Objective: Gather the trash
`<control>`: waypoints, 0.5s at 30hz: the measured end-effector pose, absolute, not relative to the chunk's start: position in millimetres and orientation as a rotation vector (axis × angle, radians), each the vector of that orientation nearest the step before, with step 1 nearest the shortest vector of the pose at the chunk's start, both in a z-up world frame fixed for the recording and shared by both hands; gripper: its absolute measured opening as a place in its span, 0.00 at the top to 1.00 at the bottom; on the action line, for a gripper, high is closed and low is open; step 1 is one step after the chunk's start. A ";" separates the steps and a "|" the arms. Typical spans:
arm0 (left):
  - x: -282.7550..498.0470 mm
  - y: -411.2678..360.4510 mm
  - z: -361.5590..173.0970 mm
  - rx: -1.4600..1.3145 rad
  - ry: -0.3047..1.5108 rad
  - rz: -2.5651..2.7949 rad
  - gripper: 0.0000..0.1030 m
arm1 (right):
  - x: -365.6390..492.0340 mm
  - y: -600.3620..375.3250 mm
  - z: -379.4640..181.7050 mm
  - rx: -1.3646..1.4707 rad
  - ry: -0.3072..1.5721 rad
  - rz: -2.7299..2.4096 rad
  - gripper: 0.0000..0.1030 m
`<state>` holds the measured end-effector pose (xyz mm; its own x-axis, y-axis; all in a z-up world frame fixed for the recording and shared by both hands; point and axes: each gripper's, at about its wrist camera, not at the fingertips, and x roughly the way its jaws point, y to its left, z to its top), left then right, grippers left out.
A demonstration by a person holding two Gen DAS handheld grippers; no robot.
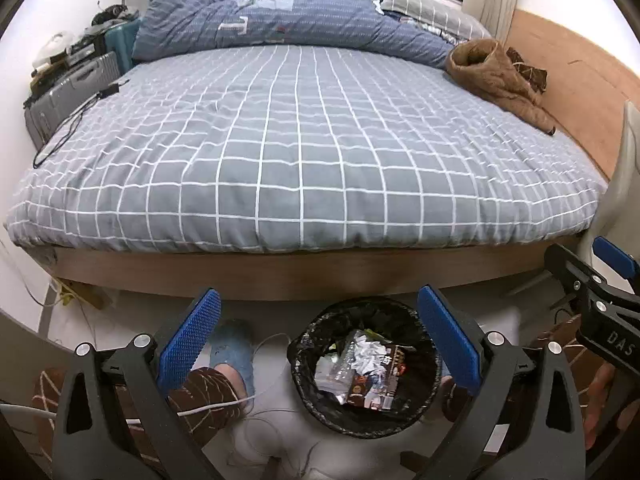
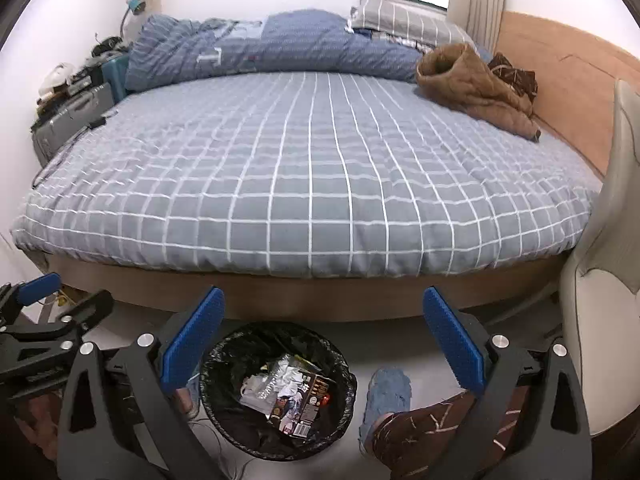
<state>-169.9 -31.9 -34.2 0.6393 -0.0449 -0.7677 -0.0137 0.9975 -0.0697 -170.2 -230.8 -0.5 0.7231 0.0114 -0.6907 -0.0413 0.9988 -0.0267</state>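
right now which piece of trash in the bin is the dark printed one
The brown snack box, lying toward the right side of the black-lined bin. The crumpled silver foil and the clear plastic wrapper beside it are pale and shiny.

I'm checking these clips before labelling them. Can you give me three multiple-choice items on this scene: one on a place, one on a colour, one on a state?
1. Where does the trash bin stand?
A. On the bed
B. On the floor at the foot of the bed
C. On the suitcase

2. What colour are the pads of the right hand-held gripper?
A. Blue
B. Red
C. Yellow

3. What state is the left hand-held gripper in?
A. Shut on a wrapper
B. Shut on the bin liner
C. Open and holding nothing

Answers:
1 B: the bin sits on the pale floor just below the wooden bed frame.
2 A: both textured pads are bright blue.
3 C: its jaws stand wide apart with only the floor and bin seen between them.
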 end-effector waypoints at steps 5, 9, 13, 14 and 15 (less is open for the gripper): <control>-187.7 -35.6 -13.1 -0.059 0.848 -0.019 0.06 | -189.4 -229.7 16.2 -0.032 0.742 0.044 0.07; -194.9 -37.2 -3.2 -0.067 0.841 -0.037 0.06 | -194.2 -229.1 22.4 -0.031 0.739 0.044 0.07; -196.9 -37.3 1.6 -0.065 0.828 -0.034 0.06 | -193.8 -227.7 23.6 -0.034 0.741 0.044 0.07; -196.6 -37.0 2.1 -0.064 0.827 -0.033 0.06 | -193.5 -228.0 23.3 -0.031 0.744 0.045 0.07; -196.2 -36.7 2.5 -0.064 0.826 -0.034 0.06 | -192.9 -228.2 22.9 -0.028 0.746 0.047 0.07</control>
<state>-196.2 -36.7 2.5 0.6777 -0.0549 -0.7333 0.0047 0.9975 -0.0704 -192.9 -228.2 22.9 0.7334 0.0327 -0.6790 -0.0524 0.9986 -0.0085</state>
